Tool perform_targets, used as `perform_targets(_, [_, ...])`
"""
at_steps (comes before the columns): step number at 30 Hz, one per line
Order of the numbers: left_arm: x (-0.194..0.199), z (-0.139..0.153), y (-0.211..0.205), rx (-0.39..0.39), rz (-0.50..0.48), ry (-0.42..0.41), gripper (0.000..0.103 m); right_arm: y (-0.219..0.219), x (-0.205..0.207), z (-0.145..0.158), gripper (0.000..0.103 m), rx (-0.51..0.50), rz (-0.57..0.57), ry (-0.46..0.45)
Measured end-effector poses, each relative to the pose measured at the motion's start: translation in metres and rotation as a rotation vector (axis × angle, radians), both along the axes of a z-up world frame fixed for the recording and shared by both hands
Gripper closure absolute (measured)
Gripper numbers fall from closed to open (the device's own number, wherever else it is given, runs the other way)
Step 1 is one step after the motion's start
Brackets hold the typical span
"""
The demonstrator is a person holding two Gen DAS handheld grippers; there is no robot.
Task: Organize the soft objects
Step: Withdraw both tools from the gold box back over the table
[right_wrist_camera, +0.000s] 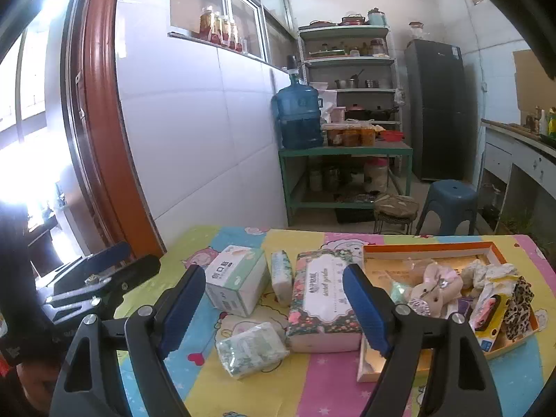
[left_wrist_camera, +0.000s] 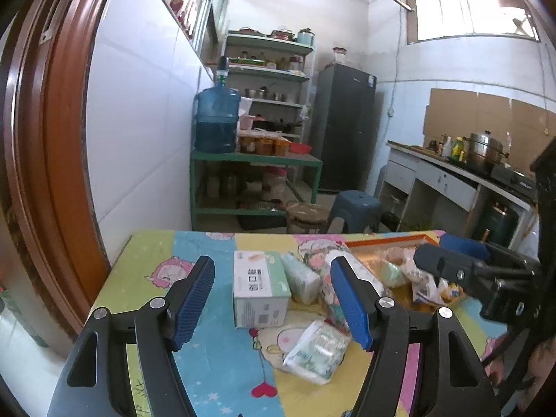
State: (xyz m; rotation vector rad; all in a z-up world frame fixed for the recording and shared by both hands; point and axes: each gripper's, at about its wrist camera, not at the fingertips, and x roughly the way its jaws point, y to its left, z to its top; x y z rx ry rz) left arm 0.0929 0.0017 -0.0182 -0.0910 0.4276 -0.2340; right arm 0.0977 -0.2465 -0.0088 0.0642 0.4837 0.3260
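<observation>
On the cartoon-print tablecloth (right_wrist_camera: 312, 375) lie a white-green box (right_wrist_camera: 236, 279), a small tissue pack (right_wrist_camera: 281, 276), a floral tissue pack (right_wrist_camera: 321, 300) and a clear-wrapped tissue pack (right_wrist_camera: 252, 349). An orange-rimmed tray (right_wrist_camera: 431, 248) at the right holds a pink plush toy (right_wrist_camera: 436, 286) and other soft items. My right gripper (right_wrist_camera: 274, 307) is open and empty above the packs. My left gripper (left_wrist_camera: 272, 300) is open and empty over the box (left_wrist_camera: 260, 286) and the wrapped pack (left_wrist_camera: 318, 351). The tray also shows in the left wrist view (left_wrist_camera: 382, 243).
A red-brown door frame (right_wrist_camera: 104, 132) stands at the left. Beyond the table are a green shelf with a blue water jug (right_wrist_camera: 300, 114), a dark fridge (right_wrist_camera: 438, 111), a blue stool (right_wrist_camera: 448, 205) and a kitchen counter (left_wrist_camera: 462, 173).
</observation>
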Motion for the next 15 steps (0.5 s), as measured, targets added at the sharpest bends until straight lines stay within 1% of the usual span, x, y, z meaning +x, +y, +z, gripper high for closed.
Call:
perform_targets(1, [0.001, -0.002, 0.003, -0.004, -0.014, 0.004, 0.032, 0.002, 0.0, 0.0, 0.022, -0.003, -0.002, 0.001])
perform_targets(3, [0.003, -0.01, 0.008, -0.03, -0.075, 0.02, 0.029, 0.003, 0.0, 0.0, 0.022, -0.012, -0.008, 0.0])
perform_targets(5, [0.008, -0.02, 0.009, -0.05, -0.144, 0.052, 0.028, 0.003, 0.0, 0.0, 0.022, -0.02, -0.019, 0.002])
perform_targets(8, [0.019, -0.037, 0.003, -0.055, -0.252, 0.102, 0.028, 0.003, 0.003, -0.004, 0.022, -0.019, -0.032, 0.013])
perform_targets(11, [0.029, -0.057, -0.013, -0.034, -0.345, 0.155, 0.027, 0.002, 0.005, -0.007, 0.022, -0.025, -0.039, 0.023])
perform_targets(12, [0.033, -0.066, -0.02, -0.01, -0.379, 0.181, 0.027, 0.002, 0.006, -0.008, 0.022, -0.028, -0.041, 0.025])
perform_targets(15, [0.04, -0.084, -0.039, 0.048, -0.45, 0.218, 0.027, 0.0, 0.01, -0.011, 0.022, -0.036, -0.048, 0.033])
